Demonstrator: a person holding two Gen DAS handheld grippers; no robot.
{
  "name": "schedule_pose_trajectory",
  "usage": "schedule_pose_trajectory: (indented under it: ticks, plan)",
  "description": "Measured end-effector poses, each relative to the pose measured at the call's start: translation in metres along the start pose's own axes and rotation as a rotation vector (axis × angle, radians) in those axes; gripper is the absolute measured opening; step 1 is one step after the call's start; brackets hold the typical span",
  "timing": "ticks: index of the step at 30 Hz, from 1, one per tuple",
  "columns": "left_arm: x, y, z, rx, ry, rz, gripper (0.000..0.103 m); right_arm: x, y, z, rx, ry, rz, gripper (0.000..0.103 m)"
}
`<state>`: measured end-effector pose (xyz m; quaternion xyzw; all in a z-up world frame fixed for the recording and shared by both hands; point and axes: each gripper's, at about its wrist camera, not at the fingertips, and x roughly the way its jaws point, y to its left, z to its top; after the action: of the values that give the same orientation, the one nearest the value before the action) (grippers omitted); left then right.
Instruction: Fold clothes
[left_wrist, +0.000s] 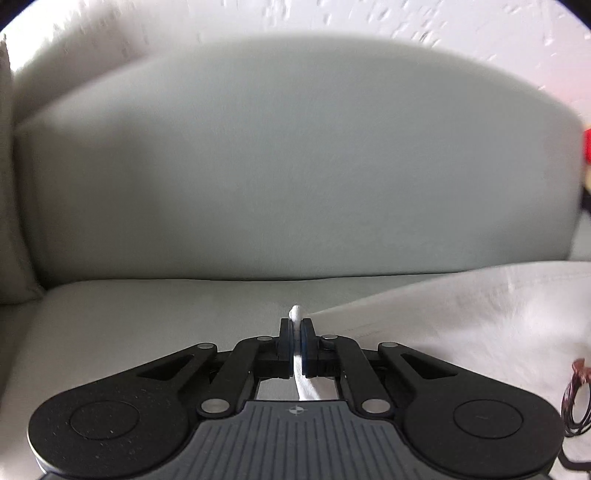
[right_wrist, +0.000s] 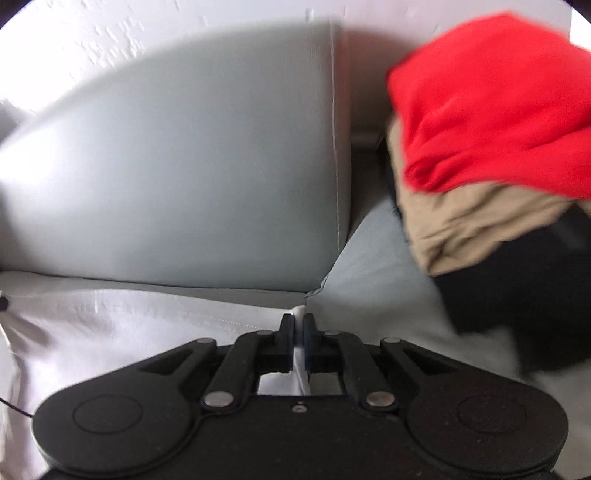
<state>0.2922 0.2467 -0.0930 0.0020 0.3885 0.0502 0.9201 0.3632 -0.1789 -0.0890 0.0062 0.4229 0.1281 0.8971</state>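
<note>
white cloth (left_wrist: 461, 325) lies on the grey sofa (left_wrist: 280, 177), pinched by the closed left gripper (left_wrist: 296, 325) and closed right gripper (right_wrist: 298, 321); a clothes pile (right_wrist: 487, 147) sits far right.

Sofa back cushion (right_wrist: 177, 166): smooth, faintly glossy grey leather-like upholstery with a stitched seam. White garment (left_wrist: 461, 317): thin matt woven cloth. Red garment (right_wrist: 491, 103): soft matt knit.
</note>
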Motion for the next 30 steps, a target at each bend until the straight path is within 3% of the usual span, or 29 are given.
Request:
schedule_pose_trajectory:
  ticks: [8, 12, 16, 20, 24, 26, 30]
  plan:
    - [-0.153, 0.009, -0.053, -0.077, -0.104, -0.028, 0.004, -0.161, -0.019, -0.07, 0.117, -0.059, 0.067, 0.005]
    - [-0.202, 0.014, -0.11, -0.135, -0.042, -0.06, 0.004, -0.199, -0.037, -0.101, 0.208, -0.001, 0.091, 0.005]
    - [-0.217, -0.01, -0.171, -0.079, 0.132, 0.042, 0.004, -0.205, -0.045, -0.169, 0.285, 0.109, 0.084, 0.005]
    - [-0.223, -0.034, -0.217, -0.008, 0.181, 0.141, 0.005, -0.205, -0.043, -0.226, 0.34, 0.175, 0.048, 0.005]
    - [-0.243, -0.034, -0.231, -0.039, 0.141, 0.159, 0.005, -0.233, -0.038, -0.247, 0.368, 0.097, 0.022, 0.005]
    - [-0.247, -0.028, -0.238, -0.061, 0.123, 0.174, 0.005, -0.23, -0.039, -0.251, 0.367, 0.108, 0.004, 0.005]
    - [-0.229, -0.033, -0.245, -0.032, 0.233, 0.23, 0.004, -0.22, -0.04, -0.26, 0.36, 0.138, -0.036, 0.005]
